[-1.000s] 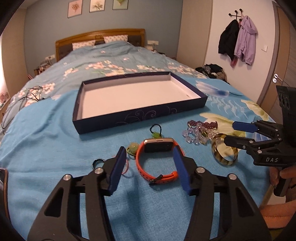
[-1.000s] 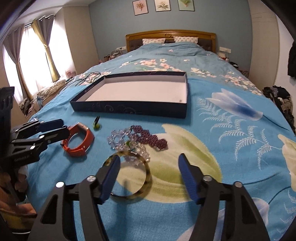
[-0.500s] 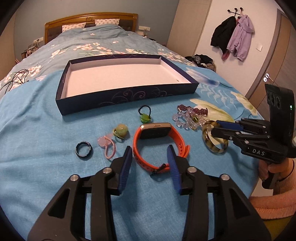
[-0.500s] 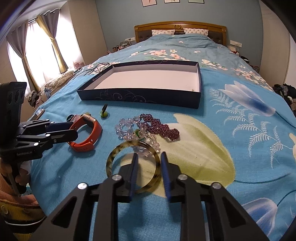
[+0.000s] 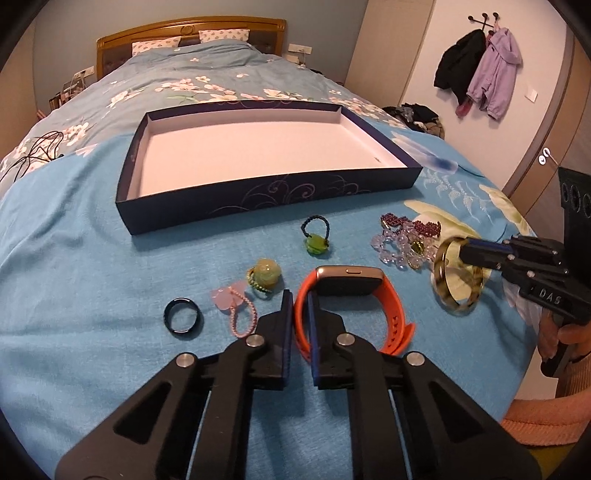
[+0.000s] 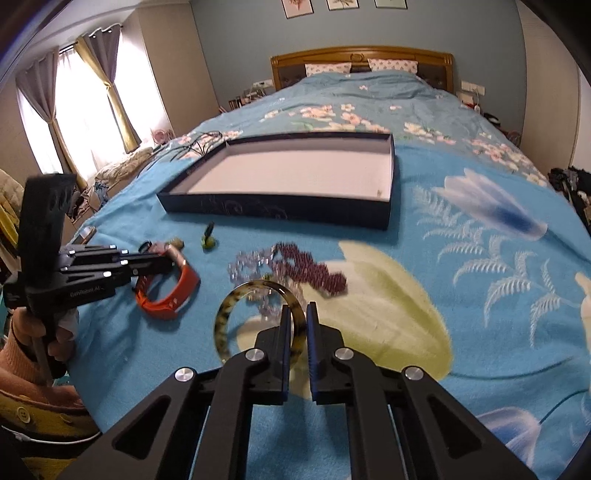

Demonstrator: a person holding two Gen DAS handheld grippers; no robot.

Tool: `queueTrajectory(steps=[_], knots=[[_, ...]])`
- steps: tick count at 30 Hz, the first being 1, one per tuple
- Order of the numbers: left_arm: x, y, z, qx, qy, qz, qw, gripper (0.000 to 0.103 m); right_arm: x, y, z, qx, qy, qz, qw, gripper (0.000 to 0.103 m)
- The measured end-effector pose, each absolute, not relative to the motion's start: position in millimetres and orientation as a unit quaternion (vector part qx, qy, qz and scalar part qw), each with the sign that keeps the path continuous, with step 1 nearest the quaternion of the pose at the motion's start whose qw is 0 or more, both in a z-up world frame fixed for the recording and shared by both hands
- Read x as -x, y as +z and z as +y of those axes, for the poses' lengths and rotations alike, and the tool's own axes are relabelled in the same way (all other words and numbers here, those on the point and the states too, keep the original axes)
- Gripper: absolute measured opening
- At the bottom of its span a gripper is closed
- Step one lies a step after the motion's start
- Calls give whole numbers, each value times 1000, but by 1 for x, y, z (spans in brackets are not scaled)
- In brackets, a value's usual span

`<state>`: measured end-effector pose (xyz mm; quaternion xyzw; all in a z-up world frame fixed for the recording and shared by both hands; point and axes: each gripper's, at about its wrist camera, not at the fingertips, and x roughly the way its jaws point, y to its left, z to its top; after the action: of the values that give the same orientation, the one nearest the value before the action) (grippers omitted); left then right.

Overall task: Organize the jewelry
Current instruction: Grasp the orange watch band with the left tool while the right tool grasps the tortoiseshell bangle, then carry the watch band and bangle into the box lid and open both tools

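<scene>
The watch [image 5: 352, 306] is sitting near the bed's [image 5: 92, 240] front edge, its orange strap pinched by the left gripper [image 5: 298, 325]. The right gripper [image 6: 296, 332] is pinching the bangle [image 6: 240, 314] just beside the beads [image 6: 310, 269]. The box [image 5: 258, 206] is lying farther back.

box: shallow dark-blue cardboard box [image 5: 258, 199] on blue floral bedspread [image 5: 74, 266], mid-bed
jewelry: orange rubber watch band [image 5: 384, 314], tortoiseshell bangle [image 5: 458, 304] between box and foot edge

Wooden-headboard bed [image 6: 362, 59], blue wall [image 6: 240, 33], curtained window [image 6: 74, 110].
</scene>
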<state>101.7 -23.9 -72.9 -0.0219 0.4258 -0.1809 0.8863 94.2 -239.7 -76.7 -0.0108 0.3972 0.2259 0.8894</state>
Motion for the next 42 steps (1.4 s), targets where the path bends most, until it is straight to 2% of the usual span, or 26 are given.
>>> queueTrajectory(steps=[11,23,33,42], knots=[[-114,-37,4,83,-185,383,901,8,-139,-38,-234,10,237,344,909,7],[-218,-2,22,82,-125,371,917,8,-255,-29,-203,16,210,350,913,7],[-304,-28,13,75,-94,411,904,8,-319,-50,-184,15,183,391,902,7],[-348,-51,16,66,-71,437,894,8,-346,-63,-174,29,170,432,885,7]])
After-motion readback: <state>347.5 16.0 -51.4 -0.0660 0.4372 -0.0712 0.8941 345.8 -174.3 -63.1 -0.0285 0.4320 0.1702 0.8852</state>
